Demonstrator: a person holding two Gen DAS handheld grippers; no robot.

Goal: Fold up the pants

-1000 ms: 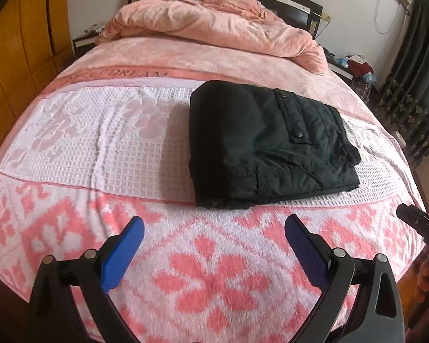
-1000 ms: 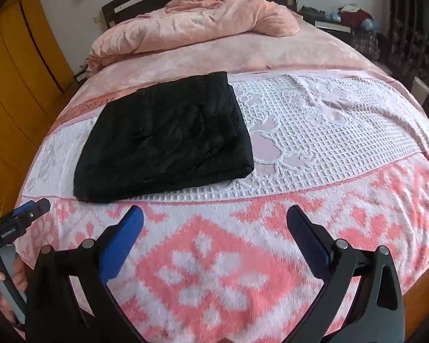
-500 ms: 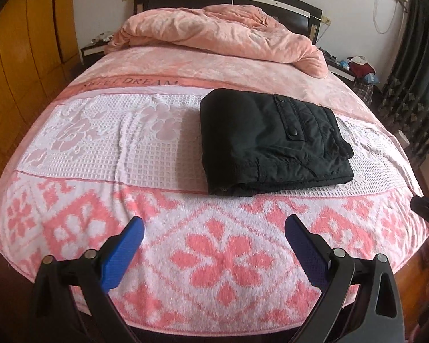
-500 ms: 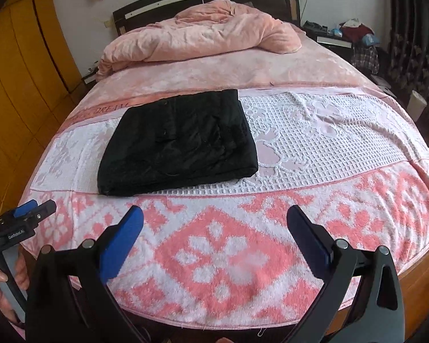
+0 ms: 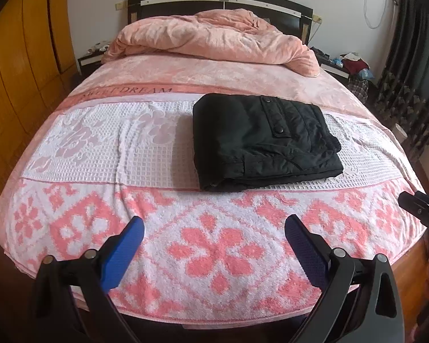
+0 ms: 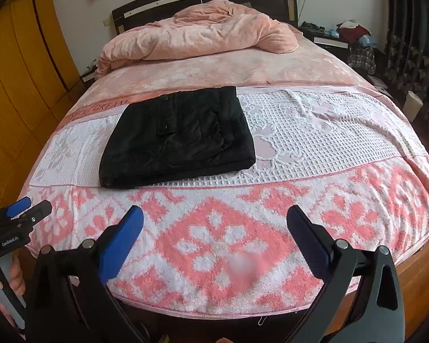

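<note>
The black pants (image 5: 260, 140) lie folded into a compact rectangle on the white waffle band of the bed cover; they also show in the right wrist view (image 6: 177, 137). My left gripper (image 5: 214, 228) is open and empty, held over the foot of the bed, well short of the pants. My right gripper (image 6: 214, 220) is open and empty, also back over the foot of the bed. Each gripper shows at the edge of the other's view: the right one (image 5: 420, 205), the left one (image 6: 17, 217).
The pink and white flowered bed cover (image 5: 220, 251) spreads over the bed. A bunched pink duvet (image 5: 211, 40) lies by the dark headboard (image 5: 220, 0). Orange wardrobe doors (image 5: 20, 65) stand at the left, cluttered nightstand (image 5: 349, 65) and dark curtains (image 5: 414, 65) at the right.
Both grippers have pulled back from the pants toward the foot of the bed, so the bed looks farther away. The pants have not moved. Both grippers stay open.
</note>
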